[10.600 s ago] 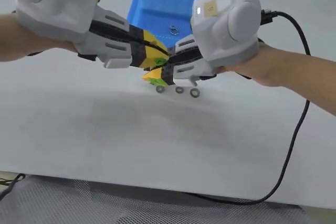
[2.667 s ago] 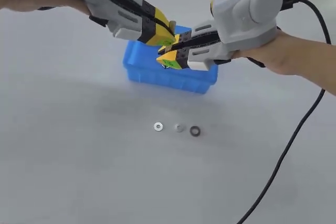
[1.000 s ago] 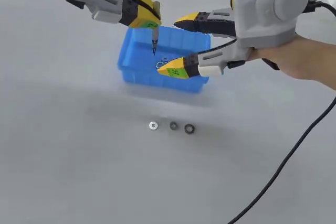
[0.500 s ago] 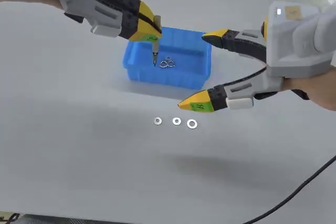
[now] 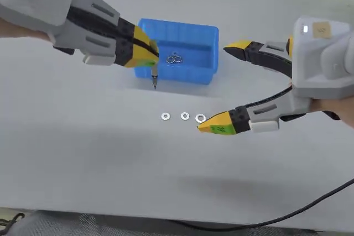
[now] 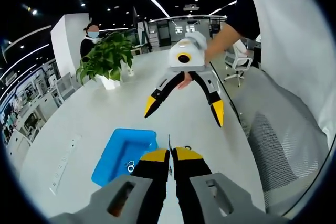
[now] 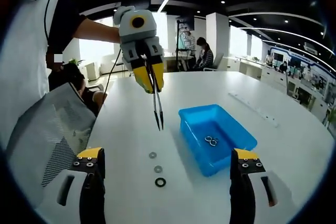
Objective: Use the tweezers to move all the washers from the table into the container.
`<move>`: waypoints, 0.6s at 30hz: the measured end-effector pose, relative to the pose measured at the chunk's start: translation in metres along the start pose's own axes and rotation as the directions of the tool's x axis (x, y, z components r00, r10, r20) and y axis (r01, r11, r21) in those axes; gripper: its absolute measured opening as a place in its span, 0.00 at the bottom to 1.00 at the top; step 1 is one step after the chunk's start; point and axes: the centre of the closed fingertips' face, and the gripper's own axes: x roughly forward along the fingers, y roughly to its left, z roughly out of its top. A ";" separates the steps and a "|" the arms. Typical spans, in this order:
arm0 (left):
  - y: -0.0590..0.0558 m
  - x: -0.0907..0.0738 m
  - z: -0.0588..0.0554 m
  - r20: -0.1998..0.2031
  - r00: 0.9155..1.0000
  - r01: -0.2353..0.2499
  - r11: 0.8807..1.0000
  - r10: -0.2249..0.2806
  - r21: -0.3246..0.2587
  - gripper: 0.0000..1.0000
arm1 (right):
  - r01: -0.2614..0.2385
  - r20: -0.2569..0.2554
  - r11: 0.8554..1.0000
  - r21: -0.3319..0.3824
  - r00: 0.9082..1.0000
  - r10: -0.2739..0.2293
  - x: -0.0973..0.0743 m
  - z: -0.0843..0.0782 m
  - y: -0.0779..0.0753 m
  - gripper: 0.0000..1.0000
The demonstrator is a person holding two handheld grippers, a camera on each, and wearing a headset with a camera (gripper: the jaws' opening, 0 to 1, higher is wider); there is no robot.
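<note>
The right gripper (image 5: pixel 224 87) hangs with jaws spread wide, its near tip just beside three washers (image 5: pixel 185 116) in a row on the table (image 5: pixel 110 158). Beyond them, the left gripper (image 5: pixel 147 59) clamps the tweezers (image 5: pixel 154 78), tips down before the blue container (image 5: pixel 182 74), which holds more washers (image 5: pixel 174 58).

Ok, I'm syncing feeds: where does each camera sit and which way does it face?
Head view: headset, looking down at the table; both forearms, left gripper holding tweezers, right gripper open.
Left gripper view: along its shut jaws toward the right gripper and the person's torso.
Right gripper view: between its open jaws toward the left gripper and arm.
Shared: all show the blue container; head and right gripper views, three washers.
</note>
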 end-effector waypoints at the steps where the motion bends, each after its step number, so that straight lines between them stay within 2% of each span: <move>1: -0.004 0.000 0.000 0.005 1.000 0.000 1.000 0.000 0.003 0.06 | 0.000 -0.001 1.000 0.002 1.000 0.000 0.000 -0.001 0.001 1.00; 6: -0.022 0.005 -0.001 0.020 1.000 0.005 1.000 -0.006 0.010 0.06 | -0.017 -0.028 1.000 0.009 0.999 0.017 -0.001 -0.011 0.012 1.00; 11: -0.038 0.013 -0.001 0.028 0.999 -0.025 0.999 0.025 0.029 0.06 | 0.009 -0.029 0.999 0.035 1.000 -0.008 -0.001 -0.019 0.017 1.00; 13: -0.044 0.017 -0.007 0.010 0.999 -0.034 0.999 0.034 0.040 0.06 | 0.016 -0.021 0.999 0.049 1.000 -0.015 -0.001 -0.020 0.019 1.00; 15: -0.048 0.020 -0.016 0.002 0.999 -0.040 0.999 0.040 0.017 0.06 | 0.017 -0.021 0.998 0.062 1.000 -0.016 -0.001 -0.024 0.023 1.00; 17: -0.052 0.022 -0.023 -0.014 0.998 -0.057 0.998 0.057 0.037 0.06 | 0.013 -0.031 0.998 0.064 0.999 -0.011 -0.001 -0.029 0.026 1.00; 18: -0.054 0.022 -0.023 -0.009 0.998 -0.059 0.998 0.059 0.034 0.06 | 0.009 -0.046 0.998 0.058 0.999 -0.007 -0.001 -0.033 0.029 1.00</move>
